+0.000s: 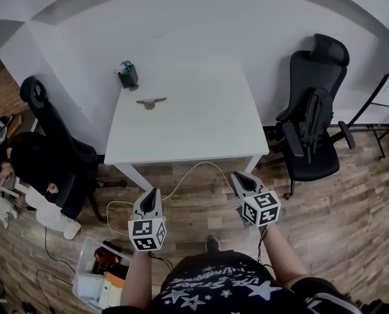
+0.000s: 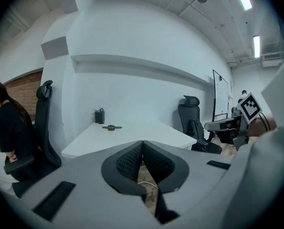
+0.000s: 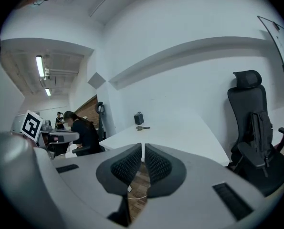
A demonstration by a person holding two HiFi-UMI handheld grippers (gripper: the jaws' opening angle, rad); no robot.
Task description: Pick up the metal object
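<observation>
The metal object [image 1: 151, 102], a small grey bar with a round middle, lies flat on the far left part of the white table [image 1: 201, 129]. It also shows small in the left gripper view [image 2: 111, 127] and the right gripper view [image 3: 142, 127]. Both grippers hang over the wooden floor, short of the table's near edge and well away from the object. My left gripper [image 1: 153, 193] [image 2: 142, 144] is shut with nothing in it. My right gripper [image 1: 238, 176] [image 3: 142, 149] is shut too, with only a thin slit between its pads, and holds nothing.
A black pen holder [image 1: 127, 76] stands at the table's far left corner, behind the object. Black office chairs stand left [image 1: 57, 142] and right [image 1: 315, 116] of the table. A person [image 1: 11, 162] sits at the left. A white cable [image 1: 181, 182] and a storage box [image 1: 102, 273] are on the floor.
</observation>
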